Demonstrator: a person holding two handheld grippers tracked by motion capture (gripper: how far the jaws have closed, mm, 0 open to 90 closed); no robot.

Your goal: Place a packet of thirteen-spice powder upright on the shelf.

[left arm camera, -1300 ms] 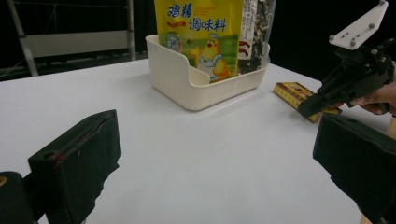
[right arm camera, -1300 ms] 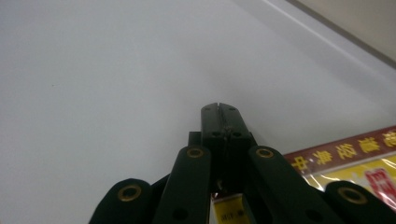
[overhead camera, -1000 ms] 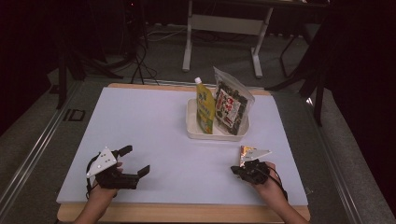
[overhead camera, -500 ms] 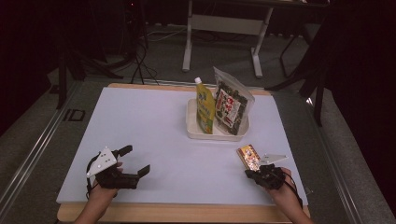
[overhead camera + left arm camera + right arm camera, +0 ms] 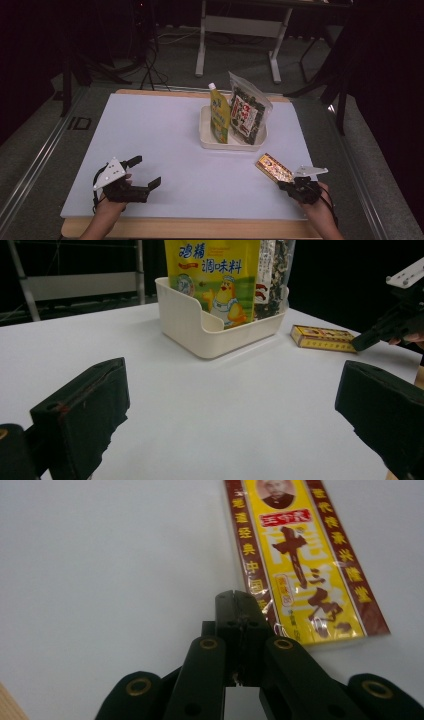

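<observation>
Lying flat on the white table (image 5: 160,135), the yellow-and-red box (image 5: 274,167) sits just in front of the cream bin (image 5: 205,131), toward its right corner. The right gripper (image 5: 286,184) has its 2 jaws pressed together on nothing, tips at the box's near end. Well left of the bin, the left gripper (image 5: 146,172) rests with jaws spread wide and empty.

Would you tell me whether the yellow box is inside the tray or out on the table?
Out: the yellow box lies flat on the table, apart from the tray.
</observation>
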